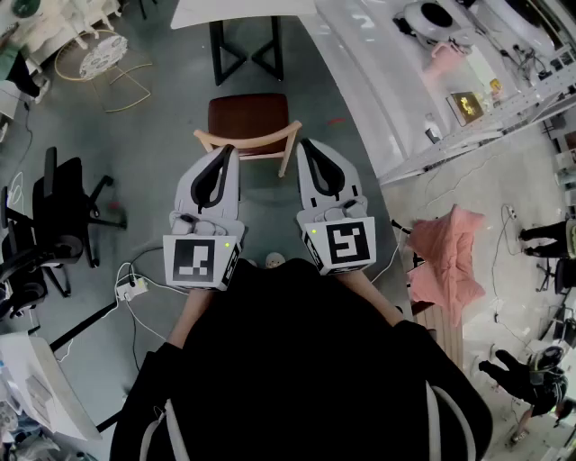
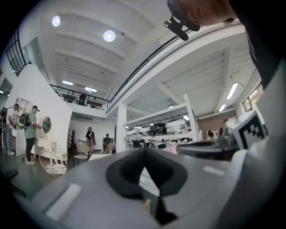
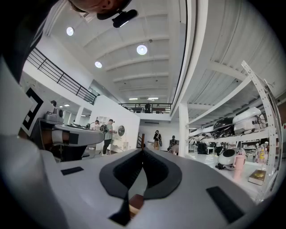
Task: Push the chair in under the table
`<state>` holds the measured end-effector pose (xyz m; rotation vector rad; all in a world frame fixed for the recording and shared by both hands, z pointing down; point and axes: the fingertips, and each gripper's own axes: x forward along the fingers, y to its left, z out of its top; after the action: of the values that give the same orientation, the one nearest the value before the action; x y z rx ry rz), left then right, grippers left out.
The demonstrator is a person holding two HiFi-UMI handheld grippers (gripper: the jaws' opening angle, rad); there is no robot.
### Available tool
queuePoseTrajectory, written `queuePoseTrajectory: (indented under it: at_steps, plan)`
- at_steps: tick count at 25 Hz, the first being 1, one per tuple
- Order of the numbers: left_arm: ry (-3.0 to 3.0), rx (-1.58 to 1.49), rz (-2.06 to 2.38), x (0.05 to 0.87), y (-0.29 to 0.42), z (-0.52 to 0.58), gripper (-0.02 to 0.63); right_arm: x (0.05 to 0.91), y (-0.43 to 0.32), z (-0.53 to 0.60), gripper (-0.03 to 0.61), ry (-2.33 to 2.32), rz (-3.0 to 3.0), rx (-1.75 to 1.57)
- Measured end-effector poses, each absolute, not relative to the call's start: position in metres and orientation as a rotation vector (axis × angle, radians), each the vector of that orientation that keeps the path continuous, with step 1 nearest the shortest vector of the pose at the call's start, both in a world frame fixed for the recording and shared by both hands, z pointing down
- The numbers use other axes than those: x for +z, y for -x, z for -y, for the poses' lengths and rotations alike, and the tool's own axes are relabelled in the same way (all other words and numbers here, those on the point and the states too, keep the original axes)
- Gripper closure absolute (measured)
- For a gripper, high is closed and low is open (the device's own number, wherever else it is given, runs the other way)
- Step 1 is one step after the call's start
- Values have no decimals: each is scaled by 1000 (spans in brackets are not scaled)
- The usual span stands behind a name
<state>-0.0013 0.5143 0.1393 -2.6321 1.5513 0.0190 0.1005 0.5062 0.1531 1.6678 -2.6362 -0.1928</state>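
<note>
A chair with a brown seat (image 1: 247, 114) and a pale wooden backrest (image 1: 261, 140) stands on the grey floor, facing a white table (image 1: 241, 11) on black legs at the top of the head view. My left gripper (image 1: 229, 150) is shut and empty, its tip over the left part of the backrest. My right gripper (image 1: 304, 143) is shut too, its tip by the backrest's right end. Whether either tip touches the wood I cannot tell. In the gripper views the left gripper (image 2: 145, 150) and right gripper (image 3: 143, 150) show closed tips held level, with a sliver of the brown seat (image 3: 136, 202) below.
A long white bench (image 1: 378, 99) with small items runs along the right. A black office chair (image 1: 63, 212) stands at the left. A power strip (image 1: 131, 289) with cables lies near my feet, and a pink cloth (image 1: 450, 254) is at the right. People stand in the distance.
</note>
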Motion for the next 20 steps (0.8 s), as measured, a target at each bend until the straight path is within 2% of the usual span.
queuePoseTrajectory:
  at_steps: [7,20]
  plan:
    - [2617,15,-1573,142,-10,-518,605,155,-109,-508,557,-1634,2696,-166]
    - [2588,21,-1651,159,9,-500,606,172,-106,-487,557,-1594,2725,-103]
